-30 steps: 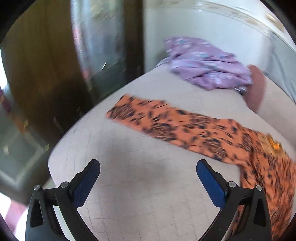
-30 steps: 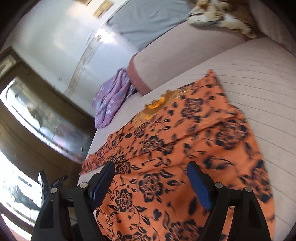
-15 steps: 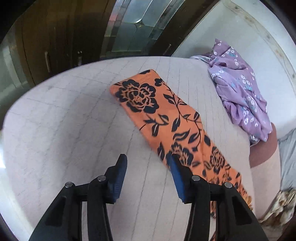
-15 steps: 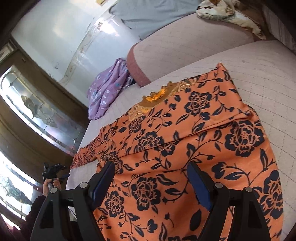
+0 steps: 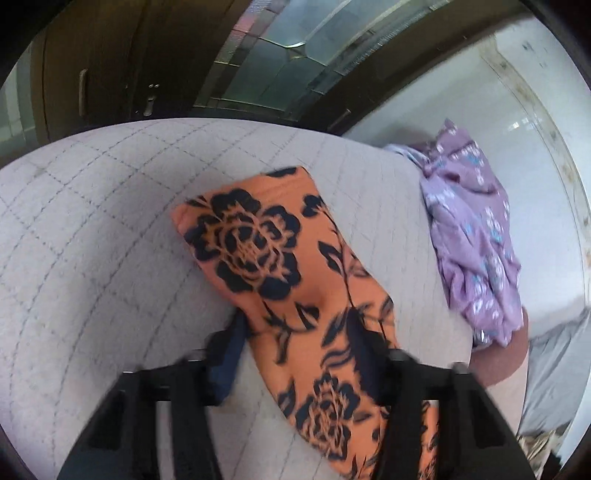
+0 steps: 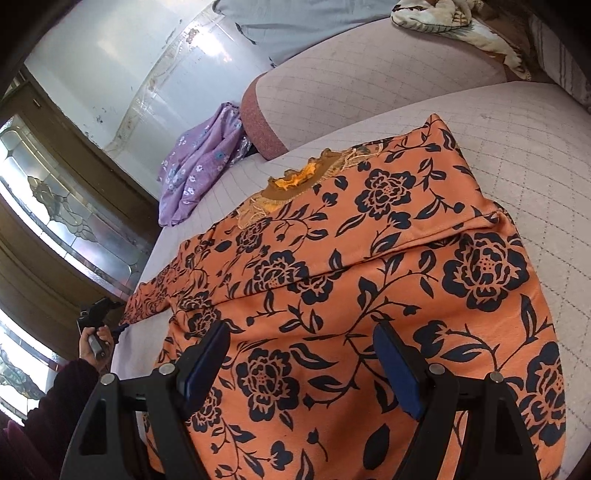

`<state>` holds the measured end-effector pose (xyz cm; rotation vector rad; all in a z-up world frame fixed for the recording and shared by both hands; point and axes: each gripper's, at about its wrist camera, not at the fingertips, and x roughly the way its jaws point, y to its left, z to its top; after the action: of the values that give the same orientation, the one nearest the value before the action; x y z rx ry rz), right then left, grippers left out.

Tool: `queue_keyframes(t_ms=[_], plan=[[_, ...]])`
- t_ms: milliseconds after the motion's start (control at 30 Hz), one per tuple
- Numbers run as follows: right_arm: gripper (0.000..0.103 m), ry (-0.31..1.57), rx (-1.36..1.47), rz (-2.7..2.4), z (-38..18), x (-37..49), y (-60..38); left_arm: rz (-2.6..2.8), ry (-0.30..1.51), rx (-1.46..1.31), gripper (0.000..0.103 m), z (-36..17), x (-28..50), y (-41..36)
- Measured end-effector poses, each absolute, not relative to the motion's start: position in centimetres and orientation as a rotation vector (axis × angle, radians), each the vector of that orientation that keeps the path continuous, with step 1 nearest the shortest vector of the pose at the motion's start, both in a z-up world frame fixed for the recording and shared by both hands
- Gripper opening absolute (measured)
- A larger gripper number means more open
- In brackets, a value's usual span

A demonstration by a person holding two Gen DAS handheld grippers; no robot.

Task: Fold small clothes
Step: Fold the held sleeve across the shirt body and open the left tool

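An orange garment with black flowers [image 6: 369,295] lies spread on the quilted bed, neckline toward the pillow. Its right sleeve is folded across the body. Its left sleeve [image 5: 266,251] stretches out flat. My left gripper [image 5: 295,343] sits low over that sleeve, its fingers [image 5: 229,350] straddling the cloth, which lies between and over them; the jaws look partly closed, and the view is blurred. My right gripper [image 6: 299,354] is open and empty, hovering above the lower body of the garment.
A crumpled purple floral garment [image 5: 476,251] lies by the wall at the bed's far edge, also in the right wrist view [image 6: 199,173]. A pillow [image 6: 332,88] and a patterned blanket [image 6: 454,26] lie at the head. A wooden wardrobe with glass panels [image 5: 258,55] stands beside the bed.
My left gripper moved forward and down onto the outstretched sleeve, and its jaws narrowed around it. My right gripper stayed open and barely shifted over the garment.
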<state>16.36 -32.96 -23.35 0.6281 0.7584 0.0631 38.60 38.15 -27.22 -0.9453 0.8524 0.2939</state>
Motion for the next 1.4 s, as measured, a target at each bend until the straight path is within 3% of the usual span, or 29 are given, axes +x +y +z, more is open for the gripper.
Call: queue_keyframes(t_ms=[33,100,267,500,733,900,1233,1367,1400], plan=[[0.082,0.756,0.629,0.058,-23.4,16.4,-33.0,0.307,0.848,-0.960,0.022,-27.5,38.6,38.5],[0.082,0.752,0.629,0.050,-23.4,16.4,-33.2,0.320,0.850,-0.984,0.006,-28.0,38.7,39.1],[0.082,0.726,0.640,0.031,-23.2,16.6,-33.6,0.297,0.831,-0.933,0.005,-26.8,38.5,38.6],[0.081,0.660,0.676,0.008,-22.1,16.1,-34.7,0.136,0.797,-0.735,0.005,-19.7,38.7,32.7],[0.081,0.545,0.770,-0.043,-20.2,14.6,-37.4,-0.108,0.793,-0.488,0.005,-10.9,37.7,20.3],[0.081,0.477,0.864,-0.077,-19.5,13.3,-39.9,-0.298,0.815,-0.303,0.005,-7.3,35.8,8.1],[0.081,0.372,1.009,-0.125,-19.2,11.0,-43.9,-0.670,0.972,-0.107,0.005,-9.0,30.2,-16.1],[0.082,0.388,1.036,-0.150,-19.7,10.8,-44.9,-0.791,1.035,0.010,0.008,-9.7,27.9,-20.0],[0.083,0.400,1.046,-0.148,-19.9,10.9,-45.0,-0.783,1.002,0.022,0.014,-9.3,27.7,-19.5]])
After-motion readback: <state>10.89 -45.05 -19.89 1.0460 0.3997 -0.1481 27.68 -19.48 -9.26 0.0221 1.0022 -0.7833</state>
